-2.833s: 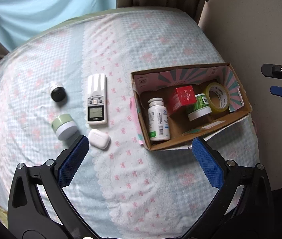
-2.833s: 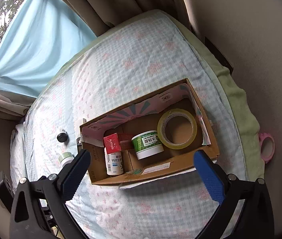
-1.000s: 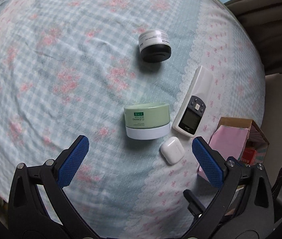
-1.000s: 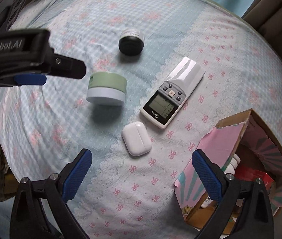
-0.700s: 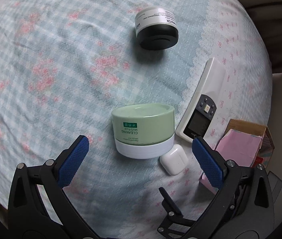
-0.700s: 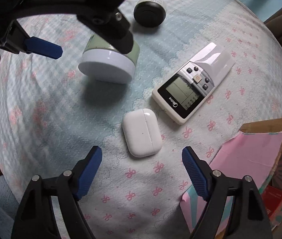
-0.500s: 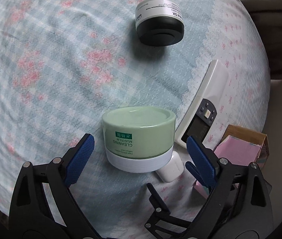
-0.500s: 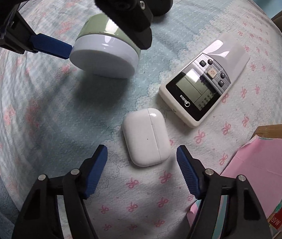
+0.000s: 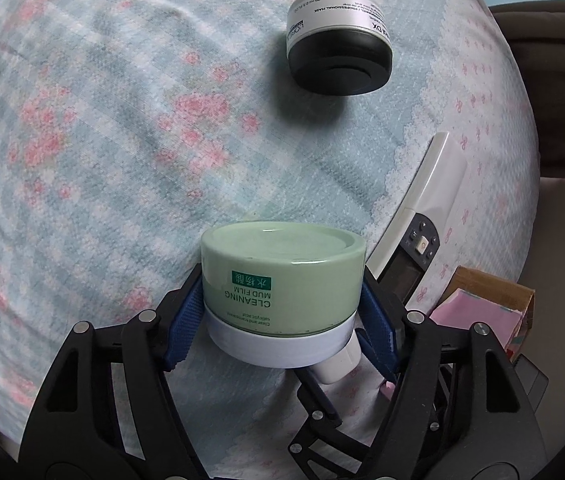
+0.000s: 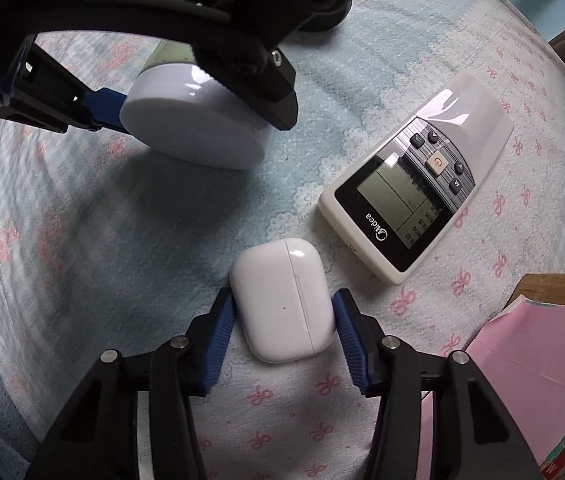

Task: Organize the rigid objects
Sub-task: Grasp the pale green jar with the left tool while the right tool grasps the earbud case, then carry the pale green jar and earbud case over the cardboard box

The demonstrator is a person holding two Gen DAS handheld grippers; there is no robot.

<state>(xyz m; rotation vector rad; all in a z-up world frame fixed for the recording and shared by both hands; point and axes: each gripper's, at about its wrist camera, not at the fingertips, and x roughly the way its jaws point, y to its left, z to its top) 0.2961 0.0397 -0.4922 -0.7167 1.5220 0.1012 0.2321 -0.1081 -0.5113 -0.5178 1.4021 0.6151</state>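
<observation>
My left gripper (image 9: 282, 320) is shut on a green mud-film jar with a white lid (image 9: 282, 292), blue pads on both its sides; the jar also shows in the right wrist view (image 10: 198, 128). My right gripper (image 10: 282, 332) has closed around a white earbuds case (image 10: 282, 300) lying on the bedspread, pads touching its two sides. A white remote (image 10: 414, 200) lies just right of the case. A black-and-white jar (image 9: 338, 40) sits farther off on the bed.
The cardboard box with a pink flap (image 10: 542, 352) stands at the right, also seen in the left wrist view (image 9: 486, 308). The floral bedspread (image 9: 102, 140) stretches to the left. The left gripper's body fills the top of the right wrist view.
Both grippers came down from above the box to the loose items. The left jaws closed on the green jar; the right jaws closed in on the earbuds case.
</observation>
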